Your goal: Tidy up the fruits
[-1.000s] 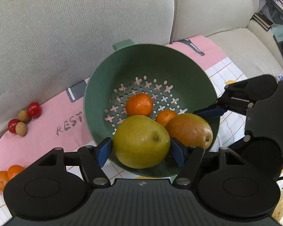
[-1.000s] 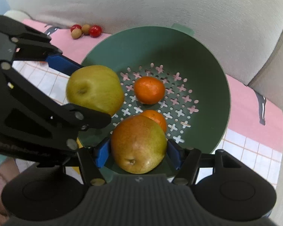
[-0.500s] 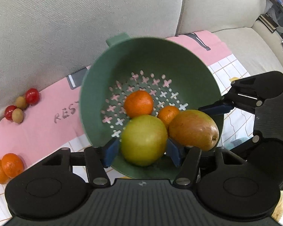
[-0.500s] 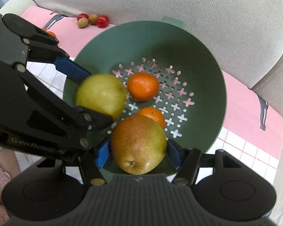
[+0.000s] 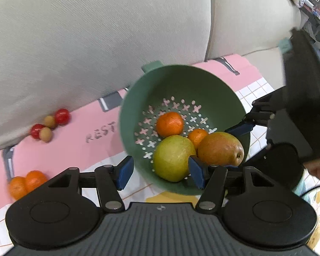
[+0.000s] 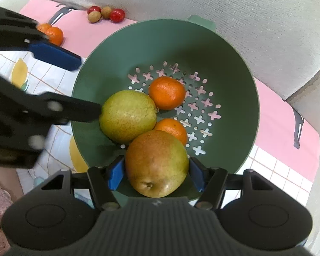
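Observation:
A green colander (image 5: 181, 79) (image 6: 234, 64) stands on a pink and white cloth on a sofa seat. In it lie a green pear (image 5: 173, 157) (image 6: 128, 115), a red-brown pear (image 5: 220, 148) (image 6: 157, 163) and two oranges (image 5: 169, 123) (image 6: 166, 92). My left gripper (image 5: 160, 172) is open; its jaws straddle the colander's near rim and the green pear lies free between them. My right gripper (image 6: 156, 175) has its pads against both sides of the red-brown pear, low inside the colander.
Two oranges (image 5: 25, 183) (image 6: 53, 34) lie on the cloth to the left. Small red and brown fruits (image 5: 50, 123) (image 6: 105, 13) sit by the sofa backrest (image 5: 96, 32). The backrest rises right behind the colander.
My left gripper has opened and let the green pear drop into the colander, then pulled back and left. My right gripper has lowered the red-brown pear into the colander.

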A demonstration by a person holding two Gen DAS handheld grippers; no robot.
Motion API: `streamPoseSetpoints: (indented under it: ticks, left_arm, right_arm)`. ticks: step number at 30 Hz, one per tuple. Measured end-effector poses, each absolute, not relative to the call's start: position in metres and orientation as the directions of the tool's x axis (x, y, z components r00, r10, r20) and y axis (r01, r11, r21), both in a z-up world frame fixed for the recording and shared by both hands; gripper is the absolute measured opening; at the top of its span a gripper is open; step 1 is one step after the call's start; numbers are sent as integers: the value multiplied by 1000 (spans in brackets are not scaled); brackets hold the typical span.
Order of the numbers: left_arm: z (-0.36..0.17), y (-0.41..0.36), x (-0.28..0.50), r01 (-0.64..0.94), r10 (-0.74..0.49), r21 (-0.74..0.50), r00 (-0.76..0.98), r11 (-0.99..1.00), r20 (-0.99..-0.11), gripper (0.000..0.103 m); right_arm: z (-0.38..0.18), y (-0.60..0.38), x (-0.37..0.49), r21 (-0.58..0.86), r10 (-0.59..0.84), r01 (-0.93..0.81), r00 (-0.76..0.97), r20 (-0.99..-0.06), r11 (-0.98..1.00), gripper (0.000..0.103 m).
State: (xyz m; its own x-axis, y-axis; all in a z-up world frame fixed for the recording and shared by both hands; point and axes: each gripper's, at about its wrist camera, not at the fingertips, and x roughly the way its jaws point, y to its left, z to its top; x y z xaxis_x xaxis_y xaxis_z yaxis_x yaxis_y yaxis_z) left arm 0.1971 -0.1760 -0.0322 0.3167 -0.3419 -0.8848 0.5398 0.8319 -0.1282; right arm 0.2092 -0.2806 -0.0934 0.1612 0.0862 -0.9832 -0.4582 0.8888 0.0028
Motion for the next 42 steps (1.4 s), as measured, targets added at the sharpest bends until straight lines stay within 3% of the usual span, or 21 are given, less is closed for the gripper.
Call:
streamPoseSetpoints:
  ticks: [9,17,27,30,33,39,42]
  left_arm:
    - [3,-137,183,481,-325,-95,422,871,-846,69]
    - [19,-100,174,427,-330,-114,474,897,-816,69]
    - [28,-59,164,356,-292,-107,522,928,-802,69]
    - [29,-46,162,330,-282,-111,533,937,-798,69]
    - [32,-37,159,314,-262,-95,546,945,-796,69]
    - [36,-14,156,266,-210,-64,571,962,-794,70]
    - [36,0,156,234,-181,-52,576,971,-797,70]
  right_arm:
    - [-94,-279,222,5,59,-439,110,-992,898,62]
    - [-79,-266,226,-111,-27,-443,191,-981,890,62]
    - [-86,-256,232,-131,-49,-378,219,-974,916,59]
    - [-81,-255,233,-176,-80,-342,278,-957,923,49]
    - [-77,-258,240,-175,-85,-302,287,-954,937,48]
    - [-72,-259,240,-139,-64,-263,276,-959,955,67]
    - [-72,-262,236,-111,-45,-245,260,-964,963,72]
